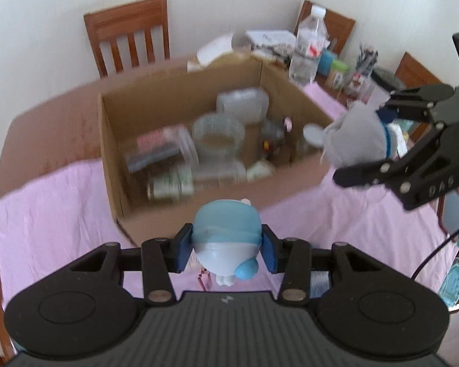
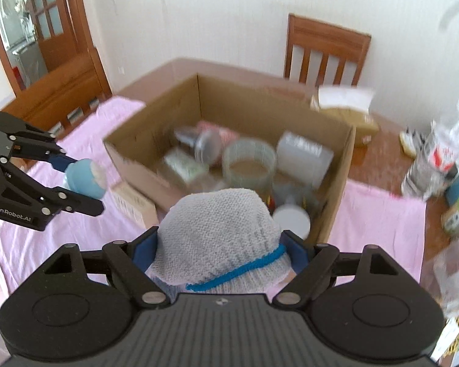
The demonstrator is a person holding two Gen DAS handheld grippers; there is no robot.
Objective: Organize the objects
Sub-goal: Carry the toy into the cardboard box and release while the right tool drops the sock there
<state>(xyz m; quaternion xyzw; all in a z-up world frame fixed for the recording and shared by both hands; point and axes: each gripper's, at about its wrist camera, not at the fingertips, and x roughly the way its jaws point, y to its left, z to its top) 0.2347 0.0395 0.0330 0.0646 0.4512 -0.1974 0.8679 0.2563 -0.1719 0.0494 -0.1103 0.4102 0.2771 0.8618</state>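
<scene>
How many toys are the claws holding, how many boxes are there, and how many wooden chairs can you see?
Toys in claws: 2, blue figure in the left claw, grey knitted toy in the right claw
Cardboard boxes: 1
Wooden chairs: 3
Total: 6

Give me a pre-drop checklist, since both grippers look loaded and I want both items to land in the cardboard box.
1. Left gripper shut on blue toy figure: ok.
2. Right gripper shut on grey knitted item: ok.
3. Cardboard box open on top: ok.
4. Free space inside the box among the jars: cannot tell, blurred.
5. Blue toy figure over the box opening: not ok, short of the near wall.
</scene>
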